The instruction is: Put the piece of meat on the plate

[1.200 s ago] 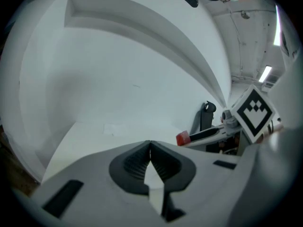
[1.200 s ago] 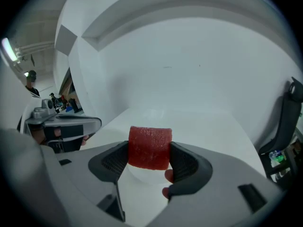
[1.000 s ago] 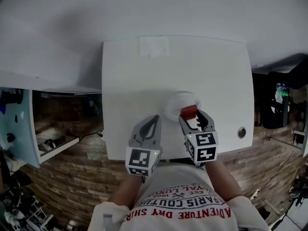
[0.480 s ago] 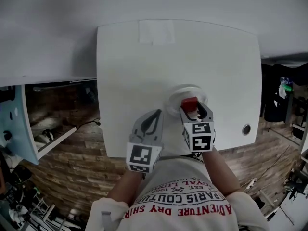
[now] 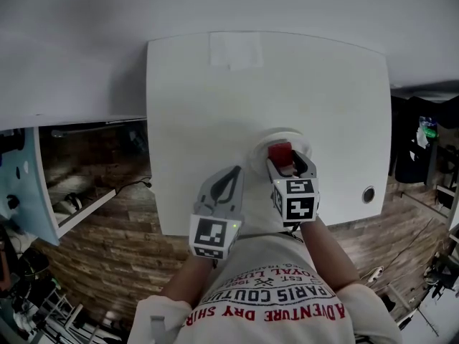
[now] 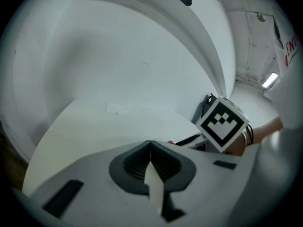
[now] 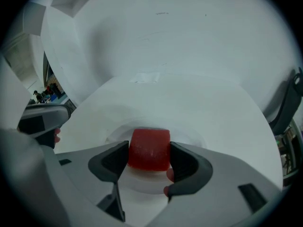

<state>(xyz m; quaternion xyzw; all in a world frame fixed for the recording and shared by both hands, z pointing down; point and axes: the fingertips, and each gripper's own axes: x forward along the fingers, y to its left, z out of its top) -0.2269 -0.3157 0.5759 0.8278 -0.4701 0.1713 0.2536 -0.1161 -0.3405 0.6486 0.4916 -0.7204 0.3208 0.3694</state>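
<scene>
The right gripper [image 5: 290, 165] has its two dark jaws closed on the sides of the red, block-shaped piece of meat [image 7: 149, 149]. The grip is firm but the jaws stand only as wide as the meat itself. Directly under these jaws lies the round white plate [image 5: 259, 146], so the meat is held over the plate's middle. This looks like the place chosen for setting it down. I cannot tell whether the bottom of the meat touches the plate already.

The left gripper [image 5: 231, 175] has its jaws pressed together on nothing. It waits beside the right gripper, above the near part of the white table [image 5: 208, 99], well clear of the plate. I think it is kept there so that it does not disturb the placing. To my judgement only the opening of the right jaws is left.
</scene>
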